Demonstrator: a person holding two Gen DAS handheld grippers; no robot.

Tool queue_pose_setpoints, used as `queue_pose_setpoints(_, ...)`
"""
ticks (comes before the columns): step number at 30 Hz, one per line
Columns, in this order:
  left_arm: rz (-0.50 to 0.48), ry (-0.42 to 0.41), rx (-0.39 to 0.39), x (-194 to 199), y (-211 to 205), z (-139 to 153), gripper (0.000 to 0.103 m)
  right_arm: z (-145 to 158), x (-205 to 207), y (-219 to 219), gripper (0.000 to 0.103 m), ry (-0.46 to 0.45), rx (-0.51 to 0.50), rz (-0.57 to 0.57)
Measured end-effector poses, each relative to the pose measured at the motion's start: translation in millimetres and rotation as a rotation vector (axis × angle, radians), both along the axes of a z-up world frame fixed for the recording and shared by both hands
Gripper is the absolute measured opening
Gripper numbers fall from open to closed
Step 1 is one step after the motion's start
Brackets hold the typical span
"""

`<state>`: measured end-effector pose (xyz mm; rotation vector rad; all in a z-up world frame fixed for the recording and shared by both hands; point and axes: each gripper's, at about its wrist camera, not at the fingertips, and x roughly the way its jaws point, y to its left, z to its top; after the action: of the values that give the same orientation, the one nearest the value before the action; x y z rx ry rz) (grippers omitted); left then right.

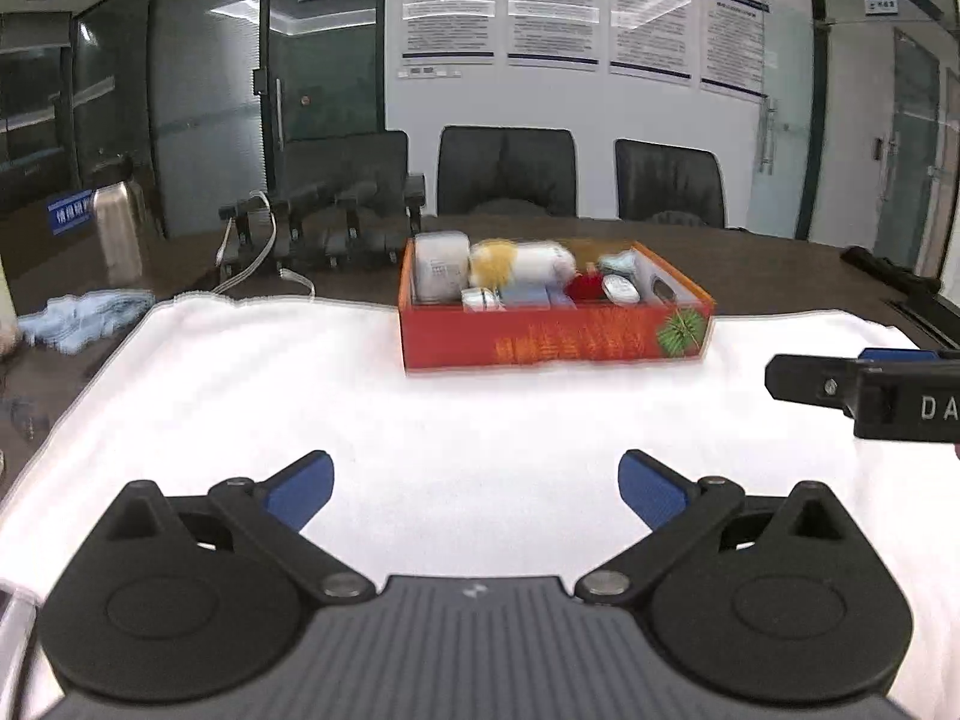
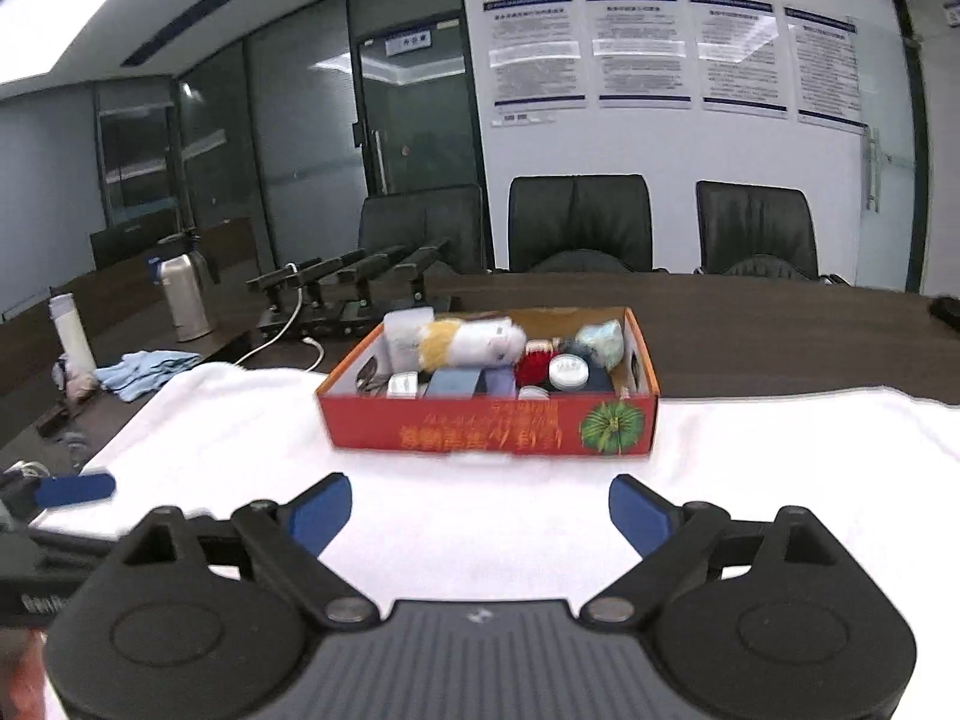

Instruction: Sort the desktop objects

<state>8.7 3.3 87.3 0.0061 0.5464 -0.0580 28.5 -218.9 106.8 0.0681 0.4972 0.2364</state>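
A red cardboard box (image 1: 558, 339) (image 2: 480, 426) stands on the white cloth (image 1: 420, 420) (image 2: 468, 516), filled with several small things: a white plush toy (image 1: 522, 264) (image 2: 474, 342), a red item (image 1: 585, 287) (image 2: 531, 367), a white jar (image 2: 567, 372) and small boxes. My left gripper (image 1: 476, 489) hangs open over the cloth in front of the box, with nothing between its blue pads. My right gripper (image 2: 480, 513) is open and empty too, short of the box. One of its black fingers (image 1: 804, 381) shows at the right edge of the left wrist view.
A dark wooden table (image 2: 780, 336) carries the cloth. Behind the box stand black microphone bases (image 2: 354, 294) with a white cable (image 2: 282, 336). At the left are a steel flask (image 2: 186, 294), a white bottle (image 2: 72, 336) and a blue cloth (image 2: 150, 372). Three black chairs (image 2: 579, 222) line the far side.
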Motion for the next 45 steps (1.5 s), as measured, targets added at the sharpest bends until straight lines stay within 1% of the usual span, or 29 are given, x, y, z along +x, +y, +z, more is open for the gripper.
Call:
queue_pose_setpoints(4, 0.003, -0.004, -0.038, -55.1, 8.5, -30.7, 0.103, -31.9, -53.4, 4.6, 0.094, -0.01, -0.001, 0.002)
queue_pose_setpoints(6, 0.004, -0.009, -0.005, -73.9, 9.8, -43.1, 0.103, -48.0, -75.9, 8.2, 0.094, -0.007, -0.022, 0.013)
queue_pose_setpoints(8, 0.029, -0.019, 0.04, -90.0, 10.0, -54.5, 0.103, -60.4, -93.8, 11.7, 0.094, -0.003, -0.042, 0.003)
queue_pose_setpoints(10, 0.039, -0.015, 0.048, -101.0, 10.4, -62.6, 0.103, -70.2, -108.5, 15.4, 0.094, 0.009, -0.051, 0.015)
queue_pose_setpoints(12, 0.044, -0.013, 0.027, -105.8, 12.3, -66.1, 0.103, -77.1, -118.7, 18.9, 0.094, 0.018, -0.046, 0.031)
queue_pose_setpoints(14, 0.038, -0.012, 0.019, -107.6, 13.7, -67.4, 0.103, -81.7, -126.0, 21.5, 0.095, 0.008, -0.059, 0.03)
queue_pose_setpoints(15, 0.035, -0.009, 0.018, -106.1, 14.4, -67.7, 0.103, -83.2, -127.4, 23.5, 0.099, -0.001, -0.074, 0.022)
queue_pose_setpoints(16, 0.034, -0.006, 0.014, -101.8, 15.3, -67.7, 0.103, -84.5, -126.0, 26.0, 0.103, -0.006, -0.094, 0.019)
queue_pose_setpoints(19, 0.043, 0.002, -0.004, -85.7, 18.1, -68.3, 0.103, -88.1, -113.8, 32.3, 0.103, 0.001, -0.136, 0.016)
queue_pose_setpoints(23, 0.047, 0.019, 0.016, -52.6, 14.6, -70.5, 0.103, -91.1, -87.6, 34.1, 0.103, 0.022, -0.112, 0.009)
queue_pose_setpoints(25, 0.03, 0.043, 0.032, -36.3, 11.5, -73.6, 0.103, -93.5, -70.5, 35.7, 0.103, 0.037, -0.116, -0.01)
queue_pose_setpoints(26, 0.037, 0.053, 0.035, -28.4, 10.9, -75.8, 0.103, -94.8, -62.6, 36.1, 0.103, 0.043, -0.117, -0.019)
queue_pose_setpoints(30, 0.041, 0.106, 0.013, -4.6, 10.9, -86.4, 0.103, -104.7, -37.7, 34.8, 0.103, 0.081, -0.121, -0.032)
queue_pose_setpoints(32, 0.046, 0.133, 0.015, 4.1, 11.0, -93.7, 0.103, -112.4, -28.5, 34.1, 0.103, 0.111, -0.124, -0.034)
queue_pose_setpoints(34, 0.049, 0.159, 0.024, 9.5, 9.2, -96.5, 0.103, -119.0, -19.6, 32.9, 0.103, 0.153, -0.112, -0.029)
queue_pose_setpoints(36, 0.036, 0.151, 0.019, 11.1, 8.9, -95.5, 0.103, -121.2, -13.8, 29.8, 0.103, 0.186, -0.084, -0.023)
queue_pose_setpoints(38, 0.034, 0.155, 0.029, 13.4, 7.3, -97.9, 0.103, -121.5, -12.4, 28.2, 0.103, 0.189, -0.08, -0.035)
queue_pose_setpoints(42, 0.034, 0.159, 0.022, 14.0, 8.1, -98.5, 0.103, -123.3, -14.1, 33.9, 0.103, 0.196, -0.127, -0.041)
queue_pose_setpoints(45, 0.028, 0.158, 0.026, 16.0, 7.1, -98.0, 0.103, -123.0, -13.8, 34.7, 0.103, 0.196, -0.136, -0.039)
